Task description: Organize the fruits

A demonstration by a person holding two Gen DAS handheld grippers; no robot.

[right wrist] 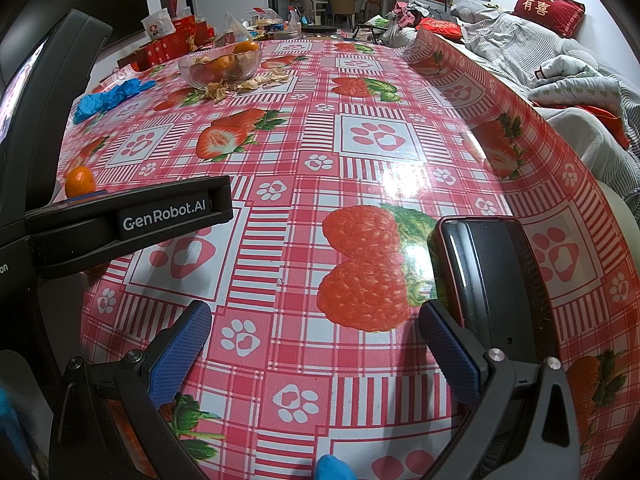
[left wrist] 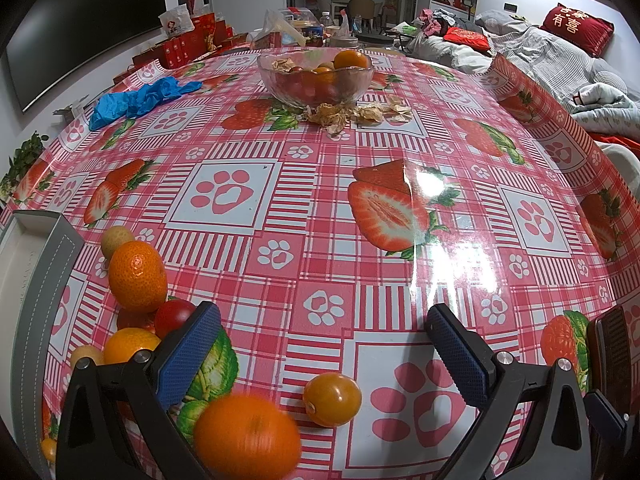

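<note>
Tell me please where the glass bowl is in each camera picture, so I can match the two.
Left wrist view: the glass bowl stands top centre, far across the table.
Right wrist view: the glass bowl sits upper left.
Shared landmark: the blue gloves lie left of it in both.

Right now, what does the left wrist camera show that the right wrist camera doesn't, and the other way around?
Only the left wrist view shows the loose fruit near the left gripper: a blurred orange, a small yellow-orange fruit and a red one. Only the right wrist view shows the whole dark phone beside the right gripper. Both show the glass bowl and blue gloves.
</note>
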